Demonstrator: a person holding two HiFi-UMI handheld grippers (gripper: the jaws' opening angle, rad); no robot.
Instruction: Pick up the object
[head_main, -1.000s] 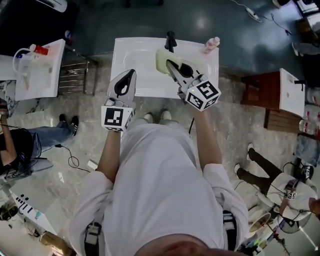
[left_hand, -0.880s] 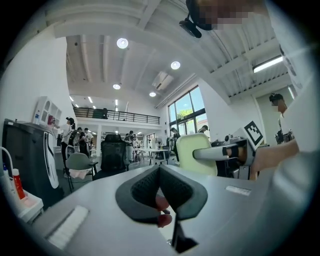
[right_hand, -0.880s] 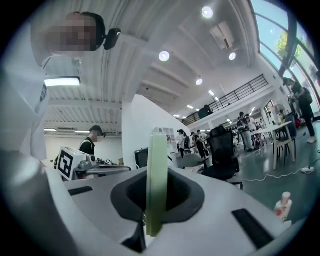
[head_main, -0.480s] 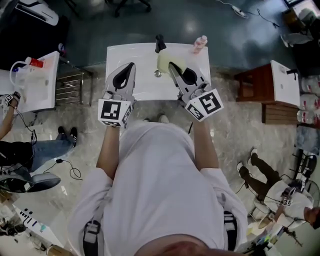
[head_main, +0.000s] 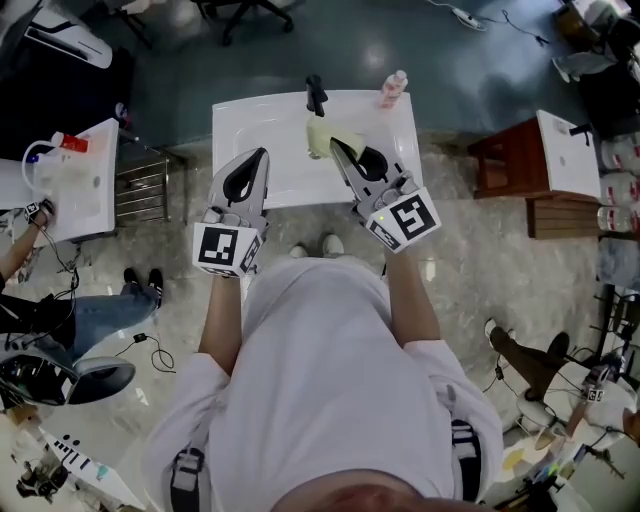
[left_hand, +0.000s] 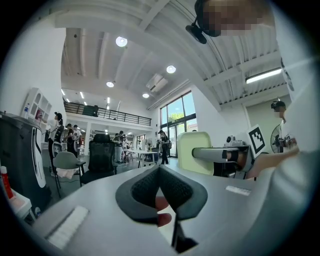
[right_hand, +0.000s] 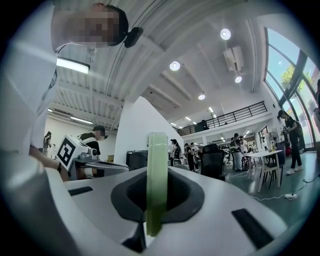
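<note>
A pale green flat object (head_main: 320, 135) with rounded corners hangs above the white basin (head_main: 262, 125), and my right gripper (head_main: 335, 150) is shut on its edge. The right gripper view shows the object (right_hand: 157, 150) edge-on, clamped between the black pads of the right gripper (right_hand: 156, 172). From the left gripper view it appears as a green rounded square (left_hand: 192, 150) held up on the right. My left gripper (head_main: 254, 160) hovers over the basin's front left part. Its jaws (left_hand: 159, 167) are shut with nothing between them.
A black tap (head_main: 316, 95) and a pink-capped bottle (head_main: 393, 88) stand at the basin's far rim. Another white basin (head_main: 75, 180) sits to the left, next to a metal rack (head_main: 140, 185). A brown stand (head_main: 505, 165) is on the right. People are at the left and lower right.
The right gripper keeps its hold on the green object, which now looks narrower and more on edge. Both grippers have drawn slightly back toward the basin's front.
</note>
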